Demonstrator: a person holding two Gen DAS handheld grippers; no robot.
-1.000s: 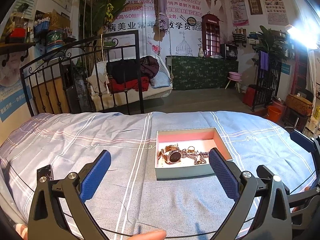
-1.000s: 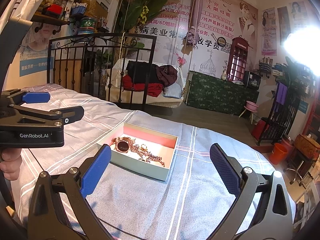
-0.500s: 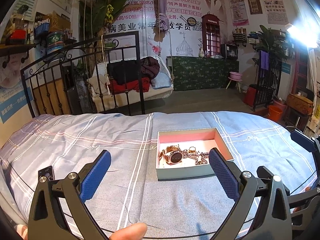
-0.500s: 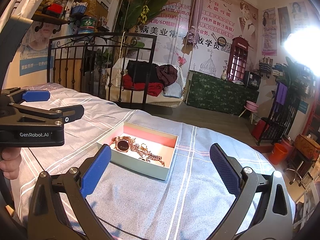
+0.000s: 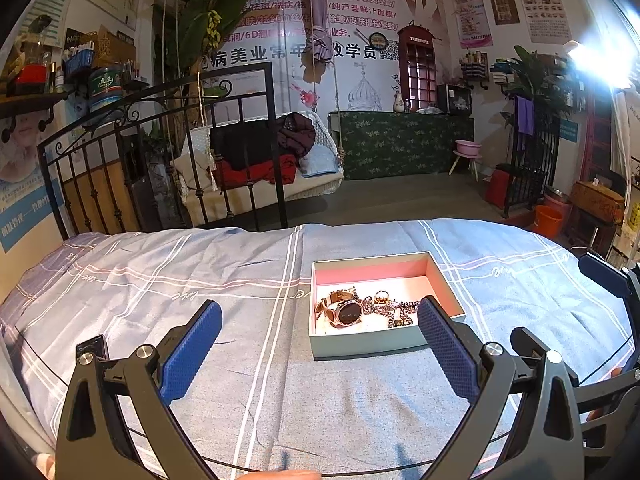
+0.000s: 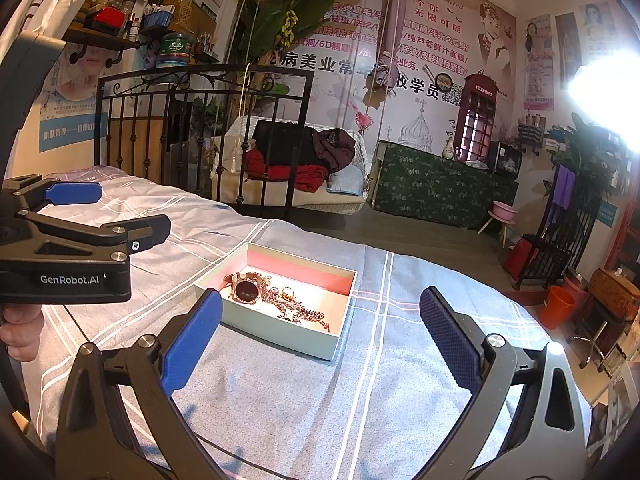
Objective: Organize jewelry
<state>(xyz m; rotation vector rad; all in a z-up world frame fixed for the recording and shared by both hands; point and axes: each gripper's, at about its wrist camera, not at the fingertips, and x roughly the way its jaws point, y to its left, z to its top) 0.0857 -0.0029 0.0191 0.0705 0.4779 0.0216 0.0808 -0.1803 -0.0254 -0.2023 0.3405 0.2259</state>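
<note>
Open-topped pale box [image 5: 366,344] with a pink lining, set flat on the blue checked bedsheet [image 5: 240,280], presumably so that loose pieces stay gathered and cannot slip into folds of the cloth. Inside, a rose-gold watch [image 5: 347,312] lying face up toward the left end, a ring [image 5: 381,297] just behind it, and a chain [image 5: 400,308] trailing in a heap across to the right; all of it tumbled together, touching, none laid out apart. No jewelry visible on the sheet outside the box. Fits equally a pile awaiting sorting or pieces already dropped in and done with; impossible to settle from here. Left gripper [image 5: 318,346] held low over the sheet on the near side of the box, blue pads spread wide, nothing between them, right pad overlapping the box's near right corner in view though contact cannot be confirmed. Right gripper [image 6: 320,342] likewise gaping fully, empty, hovering short of the box and aimed at it from the other side. Small dark device [image 5: 93,349] lying on the sheet at far left, well apart
</note>
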